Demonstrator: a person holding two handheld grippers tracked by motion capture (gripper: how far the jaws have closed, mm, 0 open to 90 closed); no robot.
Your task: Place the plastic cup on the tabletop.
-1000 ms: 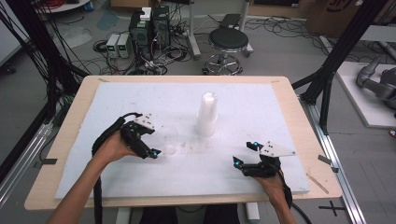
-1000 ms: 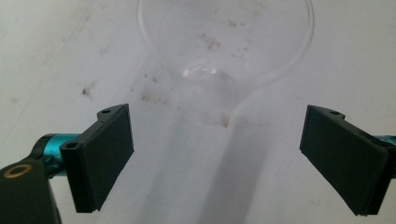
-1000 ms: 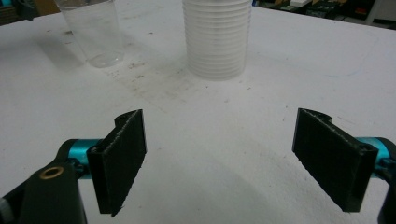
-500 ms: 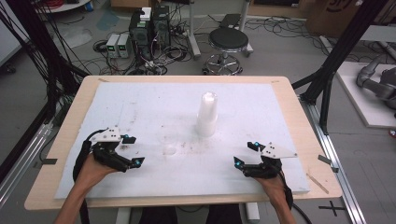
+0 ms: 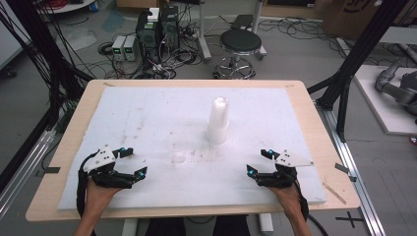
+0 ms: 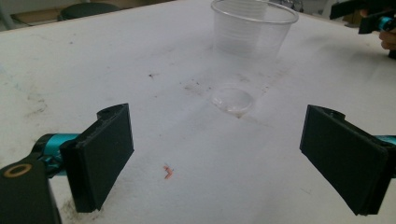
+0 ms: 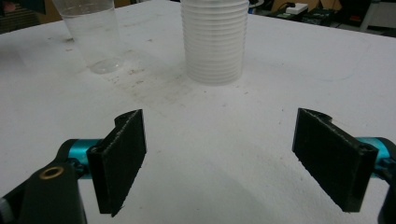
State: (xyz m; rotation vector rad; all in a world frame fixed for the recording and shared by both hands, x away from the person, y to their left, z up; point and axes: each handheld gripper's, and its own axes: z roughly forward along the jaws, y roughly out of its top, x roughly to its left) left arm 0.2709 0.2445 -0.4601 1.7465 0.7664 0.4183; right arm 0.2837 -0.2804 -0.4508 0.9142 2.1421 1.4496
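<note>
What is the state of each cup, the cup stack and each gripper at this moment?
single clear cup: upright, empty, standing alone on the white mat, not held.
stack of cups: upright, nested, standing on the mat, not held.
left gripper: jaws wide open, holding nothing, apart from the cups.
right gripper: jaws wide open, holding nothing, apart from the cups.

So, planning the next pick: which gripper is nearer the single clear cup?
Left. The left gripper sits left of the single clear cup; the right gripper is farther right.
</note>
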